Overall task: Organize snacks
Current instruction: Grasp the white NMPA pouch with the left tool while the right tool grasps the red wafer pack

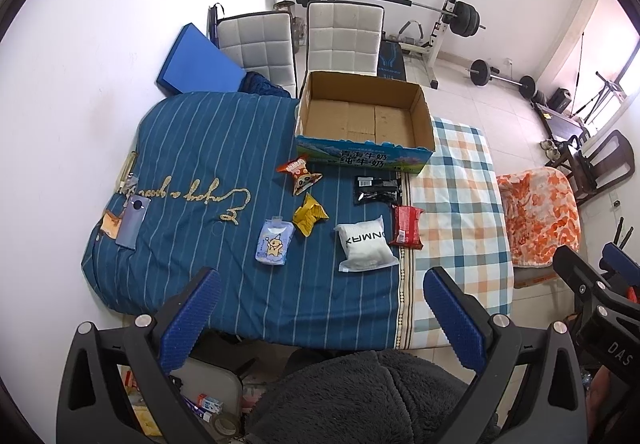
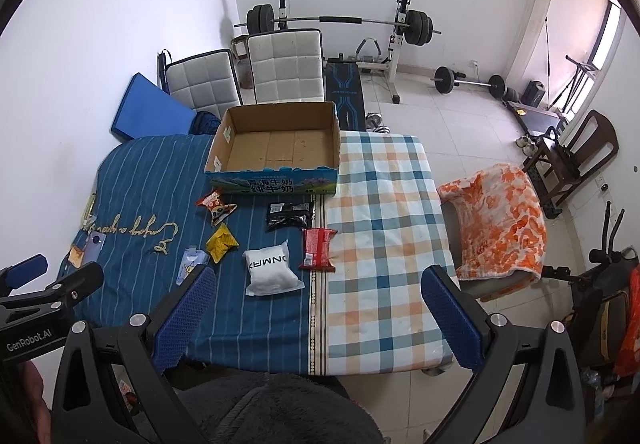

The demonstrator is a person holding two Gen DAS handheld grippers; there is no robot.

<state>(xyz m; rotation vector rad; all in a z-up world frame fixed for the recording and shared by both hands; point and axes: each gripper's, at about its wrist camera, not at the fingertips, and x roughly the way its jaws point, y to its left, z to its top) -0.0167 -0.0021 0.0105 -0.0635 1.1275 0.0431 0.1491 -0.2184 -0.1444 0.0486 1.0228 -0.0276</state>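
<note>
An empty cardboard box point(image 1: 362, 116) point(image 2: 276, 142) stands at the far side of the cloth-covered table point(image 1: 224, 148) point(image 2: 384, 212). In front of it lie several snack packs: an orange-red one point(image 1: 299, 174) point(image 2: 216, 204), a yellow one point(image 1: 309, 218) point(image 2: 221, 242), a black one point(image 1: 377, 188) point(image 2: 289, 214), a red one point(image 1: 406, 225) point(image 2: 317, 248), a white pouch point(image 1: 365, 243) point(image 2: 270, 272) and a pale blue pouch point(image 1: 275, 242) point(image 2: 191, 264). My left gripper point(image 1: 320, 318) is open, held above the near table edge. My right gripper point(image 2: 318, 318) is open too, nothing between its fingers.
A phone point(image 1: 132, 220) point(image 2: 93, 242) lies at the table's left end. Two white chairs point(image 1: 344, 38) point(image 2: 286, 66) stand behind the box. An orange blanket on a chair point(image 1: 540, 216) point(image 2: 500, 220) is to the right. Weight equipment point(image 1: 448, 14) fills the far floor.
</note>
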